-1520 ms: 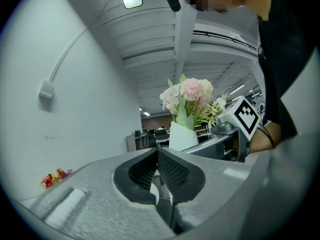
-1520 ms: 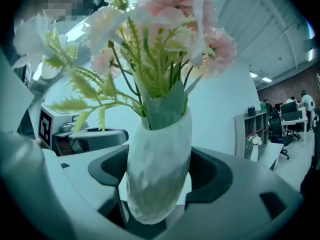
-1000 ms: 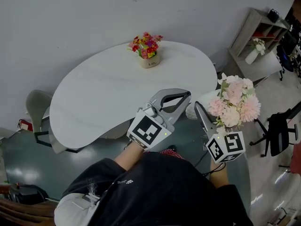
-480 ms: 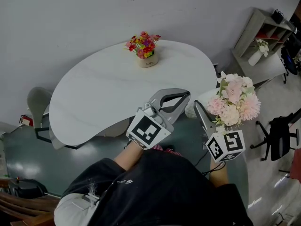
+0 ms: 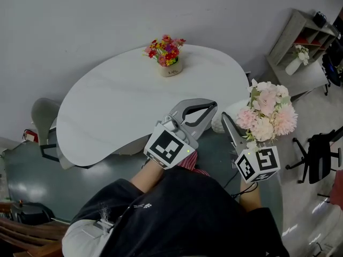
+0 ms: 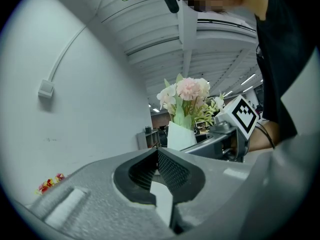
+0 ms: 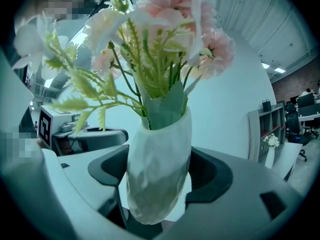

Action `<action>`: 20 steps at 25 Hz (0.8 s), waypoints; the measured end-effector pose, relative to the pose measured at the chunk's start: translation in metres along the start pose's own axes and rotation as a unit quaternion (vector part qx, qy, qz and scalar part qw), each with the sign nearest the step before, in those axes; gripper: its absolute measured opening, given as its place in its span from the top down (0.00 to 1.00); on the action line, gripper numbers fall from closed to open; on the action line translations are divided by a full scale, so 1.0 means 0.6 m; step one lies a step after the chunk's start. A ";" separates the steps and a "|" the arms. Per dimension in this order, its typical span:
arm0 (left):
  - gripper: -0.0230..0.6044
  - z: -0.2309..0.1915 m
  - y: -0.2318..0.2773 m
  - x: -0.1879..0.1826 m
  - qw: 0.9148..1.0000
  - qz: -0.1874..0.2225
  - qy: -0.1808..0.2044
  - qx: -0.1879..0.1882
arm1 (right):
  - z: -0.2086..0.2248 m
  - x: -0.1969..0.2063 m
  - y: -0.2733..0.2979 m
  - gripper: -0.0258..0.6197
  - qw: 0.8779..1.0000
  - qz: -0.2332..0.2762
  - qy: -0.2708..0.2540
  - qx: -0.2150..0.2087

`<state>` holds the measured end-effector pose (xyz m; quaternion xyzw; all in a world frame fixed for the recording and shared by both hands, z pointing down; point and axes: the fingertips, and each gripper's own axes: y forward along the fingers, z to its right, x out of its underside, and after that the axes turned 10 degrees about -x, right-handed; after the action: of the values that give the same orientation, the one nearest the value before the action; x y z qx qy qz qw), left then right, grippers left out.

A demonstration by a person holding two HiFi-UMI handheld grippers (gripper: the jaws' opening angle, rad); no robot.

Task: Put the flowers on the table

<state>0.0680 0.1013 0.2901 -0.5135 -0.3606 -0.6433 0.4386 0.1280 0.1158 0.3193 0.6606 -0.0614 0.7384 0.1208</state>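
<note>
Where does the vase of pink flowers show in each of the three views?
Head view: the vase of pink flowers is at the right.
Left gripper view: centre, just above the middle.
Right gripper view: close up, filling the centre.
Shared landmark: the grey shelf, top right in the head view, small near centre in the left gripper view, at the right edge in the right gripper view.

Person's left gripper (image 5: 213, 107) – jaws together, nothing between them, held just off the near edge of the table (image 5: 107, 116). The right gripper (image 5: 225, 123) is just beside it at the table's near right end – jaws clamped on the flower vase (image 7: 159, 166). Both wrists sit short of the table.
</note>
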 end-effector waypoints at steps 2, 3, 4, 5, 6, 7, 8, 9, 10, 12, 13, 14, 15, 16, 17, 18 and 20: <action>0.97 0.000 0.003 -0.001 1.000 0.004 0.001 0.002 | 0.001 -0.001 0.001 0.39 1.000 0.001 -0.004 0.001; 0.97 0.000 0.005 -0.001 1.000 0.005 0.002 0.002 | 0.001 -0.001 0.001 0.39 1.000 0.002 -0.005 0.001; 0.97 0.000 0.006 -0.001 1.000 0.006 0.002 0.003 | 0.001 -0.002 0.002 0.39 1.000 0.003 -0.005 0.001; 0.97 0.001 0.006 -0.001 1.000 0.007 0.003 0.004 | 0.001 -0.002 0.002 0.39 1.000 0.004 -0.006 0.001; 0.97 0.001 0.006 0.000 1.000 0.008 0.005 0.004 | 0.002 -0.002 0.003 0.39 1.000 0.005 -0.007 0.001; 0.97 0.001 0.007 0.001 1.000 0.009 0.006 0.005 | 0.003 -0.002 0.003 0.39 1.000 0.007 -0.009 0.002; 0.97 0.001 0.007 0.002 1.000 0.010 0.007 0.005 | 0.005 -0.002 0.004 0.39 1.000 0.009 -0.010 0.003; 0.97 0.000 0.008 0.003 1.000 0.011 0.009 0.004 | 0.007 -0.003 0.005 0.39 1.000 0.011 -0.012 0.004; 0.97 0.000 0.008 0.004 1.000 0.012 0.010 0.004 | 0.008 -0.003 0.006 0.39 1.000 0.013 -0.013 0.004; 0.97 0.000 0.007 0.005 1.000 0.015 0.012 0.002 | 0.007 -0.002 0.006 0.39 1.000 0.017 -0.015 0.003; 0.97 0.000 0.006 0.003 1.000 0.016 0.014 0.001 | 0.005 -0.003 0.005 0.39 1.000 0.018 -0.016 0.002; 0.97 0.001 0.006 0.002 1.000 0.017 0.015 0.000 | 0.004 -0.003 0.004 0.39 1.000 0.019 -0.017 0.000; 0.97 -0.001 0.008 0.001 1.000 0.017 0.015 0.000 | 0.005 -0.004 0.007 0.39 1.000 0.018 -0.018 0.000; 0.97 -0.008 0.015 0.002 1.000 0.016 0.015 0.000 | 0.011 -0.006 0.015 0.39 1.000 0.016 -0.018 -0.001; 0.97 -0.023 0.028 0.005 1.000 0.014 0.012 0.001 | 0.021 -0.010 0.032 0.39 1.000 0.013 -0.017 -0.001; 0.97 -0.043 0.043 0.008 1.000 0.011 0.009 0.002 | 0.033 -0.014 0.054 0.39 1.000 0.008 -0.015 -0.001; 0.97 -0.075 0.067 0.014 1.000 0.006 0.002 0.002 | 0.052 -0.021 0.088 0.39 1.000 0.001 -0.012 -0.003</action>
<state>0.0896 0.0442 0.2892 -0.5135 -0.3580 -0.6406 0.4447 0.1455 0.0557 0.3145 0.6690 -0.0656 0.7304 0.1210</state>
